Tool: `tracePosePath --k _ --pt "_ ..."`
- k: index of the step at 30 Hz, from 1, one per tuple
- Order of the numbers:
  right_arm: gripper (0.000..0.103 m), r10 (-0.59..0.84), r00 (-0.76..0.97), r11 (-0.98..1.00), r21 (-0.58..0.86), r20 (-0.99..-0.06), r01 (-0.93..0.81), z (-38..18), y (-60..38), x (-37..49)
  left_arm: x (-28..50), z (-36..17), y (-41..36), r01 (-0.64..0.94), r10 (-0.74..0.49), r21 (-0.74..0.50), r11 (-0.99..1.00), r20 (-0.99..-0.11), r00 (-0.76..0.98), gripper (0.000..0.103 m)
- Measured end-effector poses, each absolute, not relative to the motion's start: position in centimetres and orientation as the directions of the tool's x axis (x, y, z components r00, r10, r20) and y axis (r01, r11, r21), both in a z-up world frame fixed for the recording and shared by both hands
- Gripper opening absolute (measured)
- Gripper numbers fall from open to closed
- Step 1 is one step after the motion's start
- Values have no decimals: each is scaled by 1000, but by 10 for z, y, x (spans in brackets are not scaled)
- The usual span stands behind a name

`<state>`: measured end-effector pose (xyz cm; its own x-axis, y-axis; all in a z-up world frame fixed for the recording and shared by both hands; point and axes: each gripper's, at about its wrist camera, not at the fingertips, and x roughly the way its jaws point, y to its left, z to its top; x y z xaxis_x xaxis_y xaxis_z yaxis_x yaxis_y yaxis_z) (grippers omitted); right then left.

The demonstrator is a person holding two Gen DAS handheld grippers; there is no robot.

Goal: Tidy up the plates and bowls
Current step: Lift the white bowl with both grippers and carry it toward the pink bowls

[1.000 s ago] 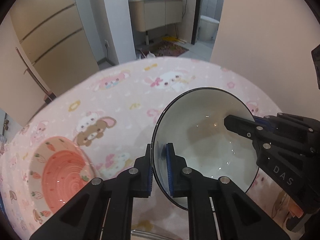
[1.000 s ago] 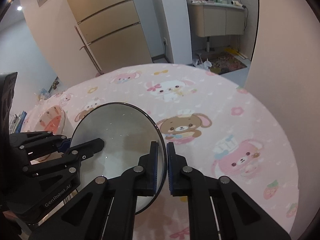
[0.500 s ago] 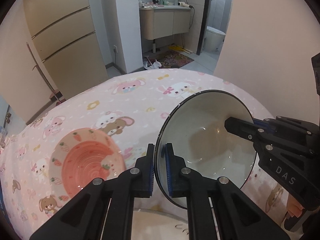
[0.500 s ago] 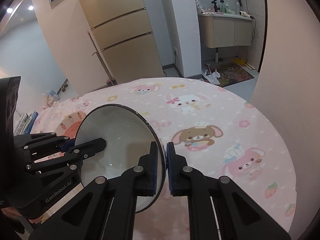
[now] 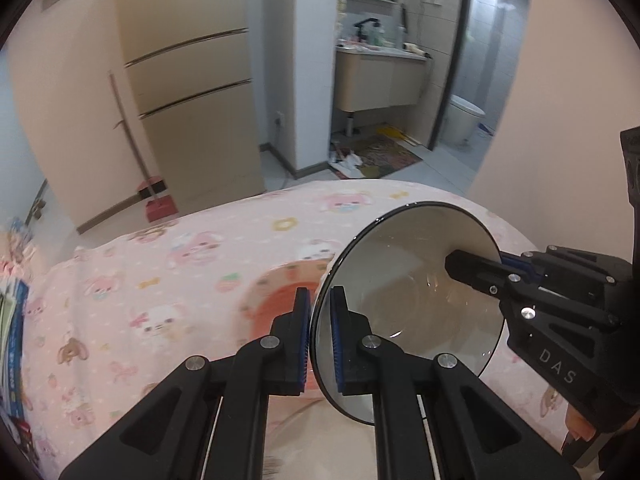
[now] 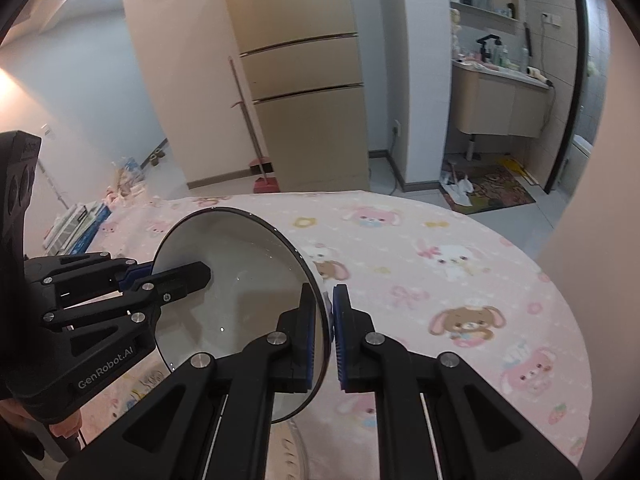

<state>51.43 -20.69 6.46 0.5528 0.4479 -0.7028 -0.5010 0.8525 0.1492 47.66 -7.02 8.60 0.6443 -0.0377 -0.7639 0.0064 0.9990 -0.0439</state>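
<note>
Now bowl [image 5: 404, 312] rim between both jaws

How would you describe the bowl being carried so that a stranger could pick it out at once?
Start at the round table with the pink cartoon-animal cloth. Above it, the left gripper and right gripper each pinch opposite rims of one bowl. It is plain white inside with a thin dark rim, unlike the pink carrot-patterned dish lying below.

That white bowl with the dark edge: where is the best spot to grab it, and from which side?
By its thin rim, from opposite sides, as here: the left gripper pinches the white bowl's left edge and the right gripper its right edge, one finger inside, one outside. The wide, smooth body offers nothing narrower to clamp.
</note>
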Motion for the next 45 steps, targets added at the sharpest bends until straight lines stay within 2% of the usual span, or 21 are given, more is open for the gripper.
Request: tracePosePath --k 7,18,28,38,45 --pt "8 442 527 836 122 -726 -535 48 -158 516 478 72 -29 -62 -22 -79 995 -772 635 11" --pt "8 428 495 841 133 -756 -525 23 -148 531 490 49 -25 -52 -36 -92 994 -760 649 11" --pt "8 426 481 849 155 -766 -506 4 -142 539 503 32 -18 -71 -32 -96 993 -785 619 12" --pt "8 386 518 852 79 -763 -518 6 -137 533 505 28 -22 -68 -5 -59 996 -796 606 12" --pt "9 304 579 858 -46 -757 -511 7 -127 525 501 29 -24 -54 5 -35 998 -797 604 12"
